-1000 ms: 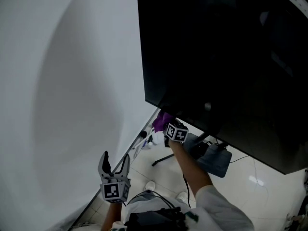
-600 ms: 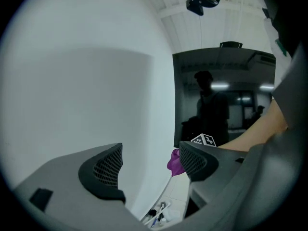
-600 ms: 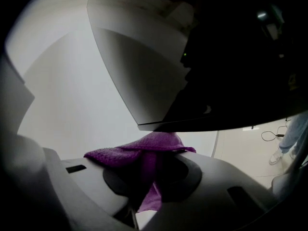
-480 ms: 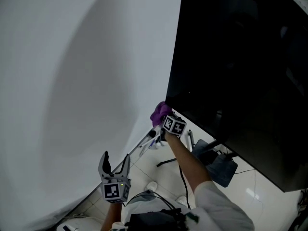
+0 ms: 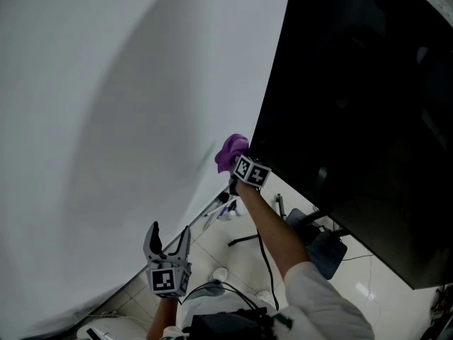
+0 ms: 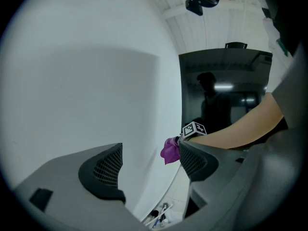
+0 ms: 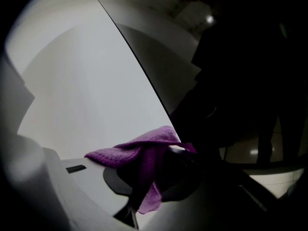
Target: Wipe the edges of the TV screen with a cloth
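A large black TV screen [image 5: 368,105] fills the right of the head view; its left edge runs down to a lower-left corner. My right gripper [image 5: 237,158] is shut on a purple cloth [image 5: 230,151] and holds it against that corner. In the right gripper view the purple cloth [image 7: 142,160] drapes over the jaws, touching the dark screen edge [image 7: 139,71]. My left gripper [image 5: 167,245] hangs low near my body, open and empty. From the left gripper view I see the cloth [image 6: 170,149] and the TV screen [image 6: 221,90] beyond its spread fingers [image 6: 103,172].
A plain white wall [image 5: 106,119] lies left of the screen. Below, on the tiled floor [image 5: 226,250], stand a black stand leg with cables [image 5: 244,238], a dark blue-grey box [image 5: 318,246] and some small items [image 5: 216,214] by the wall base.
My right gripper with the cloth moved along the bottom edge toward the left, reaching the lower-left corner and rising slightly. The view shifted with it. The left gripper stayed put.
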